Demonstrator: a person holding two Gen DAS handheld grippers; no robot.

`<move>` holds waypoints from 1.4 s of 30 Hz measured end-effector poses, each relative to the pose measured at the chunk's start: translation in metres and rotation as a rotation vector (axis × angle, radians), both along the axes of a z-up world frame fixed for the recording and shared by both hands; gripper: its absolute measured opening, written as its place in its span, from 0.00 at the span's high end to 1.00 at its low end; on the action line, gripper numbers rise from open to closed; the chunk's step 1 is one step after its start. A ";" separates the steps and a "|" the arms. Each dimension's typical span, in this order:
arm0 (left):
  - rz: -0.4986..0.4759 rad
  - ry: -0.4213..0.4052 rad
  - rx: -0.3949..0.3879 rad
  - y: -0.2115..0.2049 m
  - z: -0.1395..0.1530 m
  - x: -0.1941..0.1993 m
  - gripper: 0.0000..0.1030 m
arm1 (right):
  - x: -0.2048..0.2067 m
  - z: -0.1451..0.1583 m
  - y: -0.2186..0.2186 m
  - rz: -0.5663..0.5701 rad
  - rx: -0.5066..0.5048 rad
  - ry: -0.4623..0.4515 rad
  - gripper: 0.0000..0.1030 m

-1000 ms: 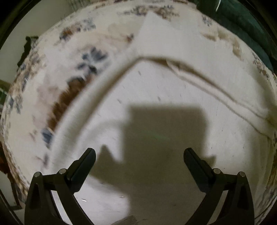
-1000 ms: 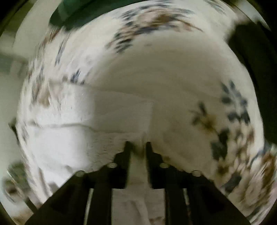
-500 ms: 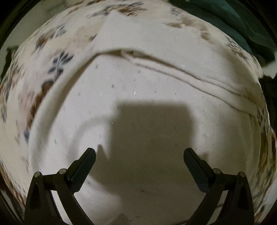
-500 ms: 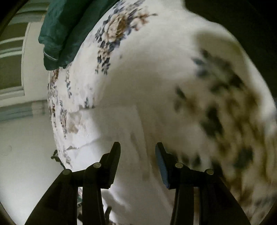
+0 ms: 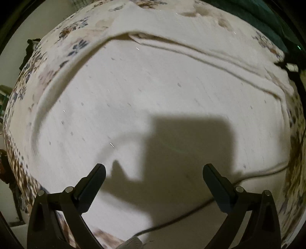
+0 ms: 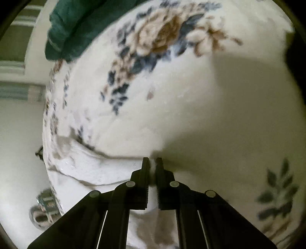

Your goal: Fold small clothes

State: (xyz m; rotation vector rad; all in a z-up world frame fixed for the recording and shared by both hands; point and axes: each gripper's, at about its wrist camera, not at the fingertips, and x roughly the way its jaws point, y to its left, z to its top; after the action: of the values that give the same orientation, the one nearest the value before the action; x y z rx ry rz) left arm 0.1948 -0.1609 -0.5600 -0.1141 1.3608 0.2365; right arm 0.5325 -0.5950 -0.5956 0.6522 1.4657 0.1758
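A white knit garment (image 5: 145, 92) lies spread flat on a floral bedspread (image 5: 74, 46), with a folded band along its far edge. My left gripper (image 5: 154, 176) hovers above its middle, jaws wide open and empty, casting a shadow on the cloth. In the right wrist view the same white garment (image 6: 95, 168) lies at lower left. My right gripper (image 6: 152, 162) is shut on a pinch of its white fabric at the edge, low against the bedspread (image 6: 191, 115).
A dark green cloth (image 6: 76, 24) lies at the far edge of the bed; it also shows in the left wrist view (image 5: 267, 17). A thin dark cable (image 5: 191, 212) crosses the garment near me. A metal object (image 6: 45, 206) sits off the bed's left side.
My right gripper opened half a second ago and has now shut on the garment's edge. My left gripper stayed open and drifted over the garment.
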 end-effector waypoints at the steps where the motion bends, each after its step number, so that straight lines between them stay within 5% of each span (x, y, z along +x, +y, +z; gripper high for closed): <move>1: -0.006 0.003 0.008 -0.005 0.003 -0.002 0.00 | 0.001 -0.002 0.002 0.010 -0.002 0.022 0.93; 4: -0.062 0.016 0.012 -0.031 0.015 -0.016 0.00 | -0.003 0.004 -0.005 0.022 0.049 0.054 0.82; 6: -0.116 0.027 -0.018 -0.057 0.022 -0.033 0.00 | -0.017 0.021 -0.018 0.046 0.062 0.055 0.57; 11: -0.321 0.101 -0.072 -0.131 0.020 -0.082 0.00 | -0.067 0.044 -0.058 0.107 0.058 0.114 0.55; 17: -0.404 0.149 -0.088 -0.189 -0.016 -0.103 0.02 | -0.093 0.030 -0.090 0.084 0.072 0.183 0.55; 19: -0.413 0.140 -0.044 -0.197 -0.027 -0.102 0.35 | -0.089 0.021 -0.095 0.048 0.127 0.174 0.55; 21: -0.420 0.104 -0.007 -0.201 -0.029 -0.100 0.81 | -0.077 0.013 -0.091 0.014 0.208 0.148 0.55; 23: -0.420 0.073 -0.005 -0.199 -0.024 -0.100 0.92 | -0.065 0.006 -0.082 0.003 0.270 0.128 0.55; 31: -0.382 0.000 -0.075 -0.187 0.014 -0.118 0.95 | -0.023 -0.039 -0.022 -0.004 0.398 0.185 0.55; 32: -0.366 -0.008 -0.090 -0.177 0.019 -0.116 0.95 | -0.021 -0.037 -0.014 0.013 0.382 0.174 0.60; 33: -0.348 -0.013 -0.104 -0.172 0.023 -0.117 0.95 | -0.019 -0.033 -0.008 0.025 0.362 0.156 0.86; 34: -0.327 -0.017 -0.114 -0.167 0.028 -0.118 0.96 | -0.018 -0.027 -0.001 0.047 0.342 0.145 0.90; 42: -0.186 -0.073 -0.196 -0.114 0.066 -0.101 0.96 | -0.006 0.035 0.030 0.109 0.222 0.066 0.91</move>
State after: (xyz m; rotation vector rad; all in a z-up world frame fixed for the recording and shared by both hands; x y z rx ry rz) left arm 0.0941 -0.2750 -0.4942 -0.1569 1.3105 -0.0572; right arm 0.5262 -0.5653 -0.5610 0.7629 1.5591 0.4095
